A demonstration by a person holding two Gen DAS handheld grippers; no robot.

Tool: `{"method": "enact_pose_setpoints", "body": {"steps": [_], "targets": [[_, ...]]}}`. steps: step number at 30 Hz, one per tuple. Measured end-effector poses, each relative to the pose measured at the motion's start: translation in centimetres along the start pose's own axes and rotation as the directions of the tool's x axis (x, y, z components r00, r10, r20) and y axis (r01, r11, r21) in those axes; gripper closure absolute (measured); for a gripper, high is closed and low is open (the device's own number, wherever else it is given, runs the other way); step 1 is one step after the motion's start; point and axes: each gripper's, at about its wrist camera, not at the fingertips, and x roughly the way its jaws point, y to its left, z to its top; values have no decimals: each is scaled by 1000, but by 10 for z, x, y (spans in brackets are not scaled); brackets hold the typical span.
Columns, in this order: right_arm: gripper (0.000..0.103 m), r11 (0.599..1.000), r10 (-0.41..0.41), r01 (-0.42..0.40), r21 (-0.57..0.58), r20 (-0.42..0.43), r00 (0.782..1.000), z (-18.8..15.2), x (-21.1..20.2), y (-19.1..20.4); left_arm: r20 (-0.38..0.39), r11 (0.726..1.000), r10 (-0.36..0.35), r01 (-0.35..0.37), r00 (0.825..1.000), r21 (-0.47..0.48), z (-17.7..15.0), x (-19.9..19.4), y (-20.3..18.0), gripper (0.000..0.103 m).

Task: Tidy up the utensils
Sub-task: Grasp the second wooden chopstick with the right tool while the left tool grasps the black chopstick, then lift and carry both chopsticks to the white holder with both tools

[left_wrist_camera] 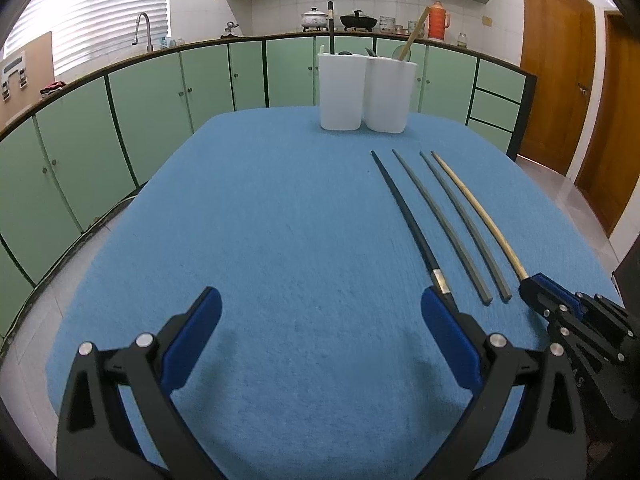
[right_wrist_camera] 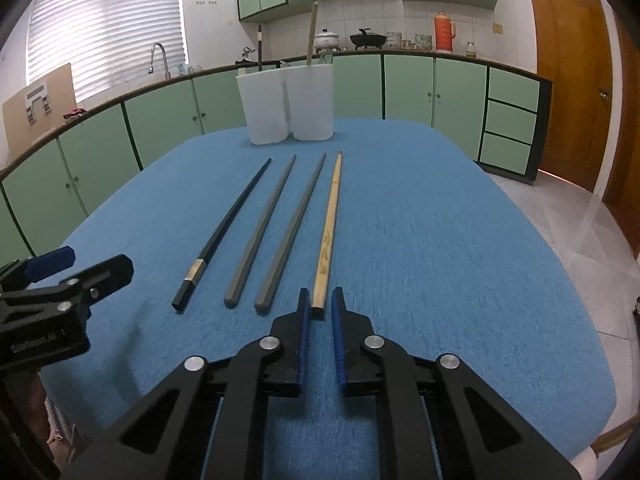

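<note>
Several chopsticks lie side by side on the blue mat (right_wrist_camera: 440, 240): a black one (right_wrist_camera: 228, 228), two grey ones (right_wrist_camera: 262, 232) (right_wrist_camera: 294, 228), and a wooden one (right_wrist_camera: 329, 228). My right gripper (right_wrist_camera: 320, 300) is narrowly open, its fingertips on either side of the wooden chopstick's near end without closing on it. My left gripper (left_wrist_camera: 320, 304) is wide open and empty over the mat, its right finger next to the black chopstick's (left_wrist_camera: 408, 216) near end. Two white holders (left_wrist_camera: 366, 94) stand at the far edge with utensils in them.
The right gripper shows at the right edge of the left wrist view (left_wrist_camera: 560, 304). The left gripper shows at the left in the right wrist view (right_wrist_camera: 72, 280). Green cabinets (left_wrist_camera: 160, 96) and a counter run behind the table. Wooden doors (right_wrist_camera: 568, 80) are at the right.
</note>
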Motion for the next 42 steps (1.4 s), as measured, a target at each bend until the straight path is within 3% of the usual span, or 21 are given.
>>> {"method": "enact_pose_setpoints", "body": {"steps": [7,11,19,27,42], "targets": [[96,1000,-5,5,7,17,1000,-1,-4,-3,-6,1000,-18,18,1000,0,-1,1,-9,7],[96,999,-6,4,54,26,1000,4,-11,-18,-42,999,-49,50,998,10,-6,7,-21,27],[96,997,0,-1,79,9,1000,1,-16,-32,-47,996,-84,84,995,-11,-15,7,-41,30],[96,995,13,-13,97,5,1000,0,-14,-37,-43,999,-51,51,998,-4,-21,5,-55,35],[96,994,22,-22,105,3,1000,-3,-13,-37,-19,999,-48,48,999,-11,-21,7,-75,88]]}}
